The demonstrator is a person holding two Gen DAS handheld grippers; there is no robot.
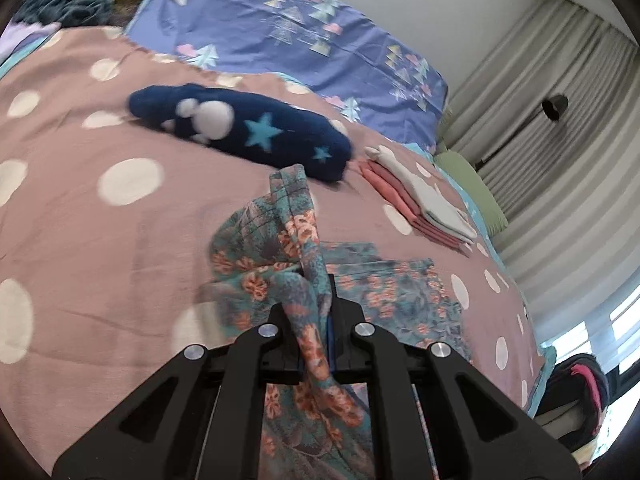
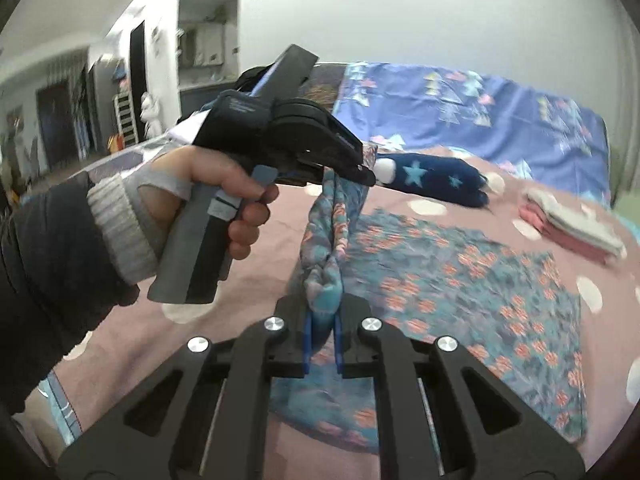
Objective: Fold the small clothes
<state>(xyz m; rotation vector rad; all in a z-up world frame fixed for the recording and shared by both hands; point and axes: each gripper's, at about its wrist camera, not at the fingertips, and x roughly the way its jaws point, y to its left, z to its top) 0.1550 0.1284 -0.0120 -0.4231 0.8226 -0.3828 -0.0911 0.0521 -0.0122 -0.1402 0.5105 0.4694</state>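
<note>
A teal garment with orange flowers (image 1: pixel 280 240) lies partly on the pink dotted bedspread (image 1: pixel 100 240). My left gripper (image 1: pixel 314 300) is shut on a bunched edge of it and lifts that edge off the bed. My right gripper (image 2: pixel 324 312) is shut on the same raised edge of the floral garment (image 2: pixel 460 280), closer to me. The left gripper (image 2: pixel 360 168) shows in the right wrist view, held in a hand, pinching the far end of the lifted edge. The rest of the garment spreads flat to the right.
A navy plush piece with stars (image 1: pixel 240 128) lies beyond the garment. A stack of folded pink and white clothes (image 1: pixel 416 204) sits at the right. A blue patterned pillow (image 1: pixel 300 28) is at the bed's head. Curtains (image 1: pixel 560 120) and a lamp (image 1: pixel 554 106) stand past the bed's right edge.
</note>
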